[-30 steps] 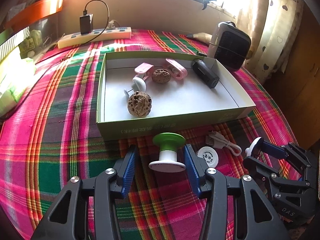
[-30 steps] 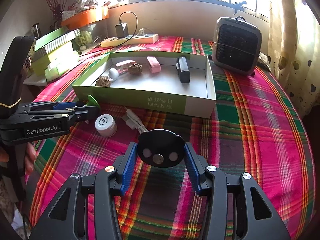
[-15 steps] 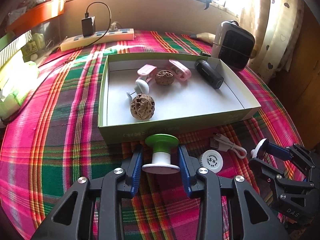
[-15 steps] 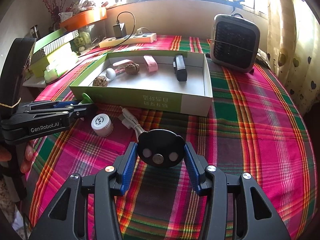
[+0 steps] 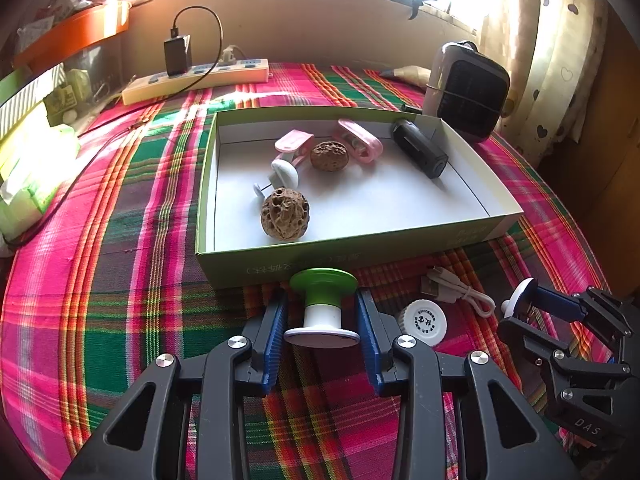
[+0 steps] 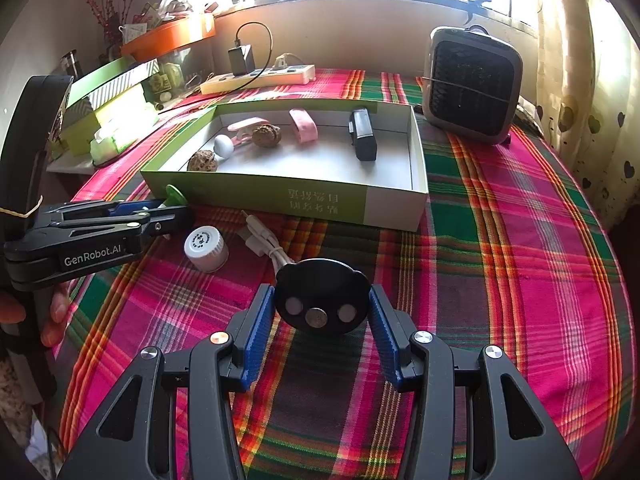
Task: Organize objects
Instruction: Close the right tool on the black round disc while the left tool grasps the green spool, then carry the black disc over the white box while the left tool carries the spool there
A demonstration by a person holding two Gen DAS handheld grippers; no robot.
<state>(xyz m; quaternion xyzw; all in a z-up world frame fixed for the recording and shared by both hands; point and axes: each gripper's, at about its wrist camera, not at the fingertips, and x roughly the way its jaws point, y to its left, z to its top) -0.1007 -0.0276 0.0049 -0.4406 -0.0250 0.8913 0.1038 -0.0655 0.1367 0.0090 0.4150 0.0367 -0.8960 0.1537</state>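
Far left, beyond the plaid tablecloth (image 5: 112, 264): stacked green boxes (image 6: 116, 100) under an orange shelf (image 6: 172, 36), then a power strip (image 5: 196, 80) with a black charger (image 5: 177, 55) plugged in.

At near left in the right wrist view, left gripper (image 5: 322, 322) clamped on a spool (image 5: 323, 306) with a green top and white base, the blue pads pressed to its flanges. Held just in front of the near wall of the green-sided box (image 5: 360, 258), possibly touching it; hard to tell from either angle.

Inside the box, left to right: a large walnut (image 5: 285, 213) near the front, a small white knob (image 5: 285, 172) just behind it, a pink clip (image 5: 294, 145), a second walnut (image 5: 329, 156), another pink clip (image 5: 359, 145), and a black cylinder (image 5: 418, 154) lying toward the far right corner.

On the cloth just right of the spool: a white bottle cap (image 5: 424, 322), with a coiled white cable (image 5: 456, 290) beside it.

Further right, right gripper (image 6: 322, 314) closed on a black round piece (image 6: 322, 300) showing three small discs on its near face.

Far right, past the box: a small grey heater (image 6: 474, 86), well apart from the grippers, with a curtain (image 6: 592, 80) behind.
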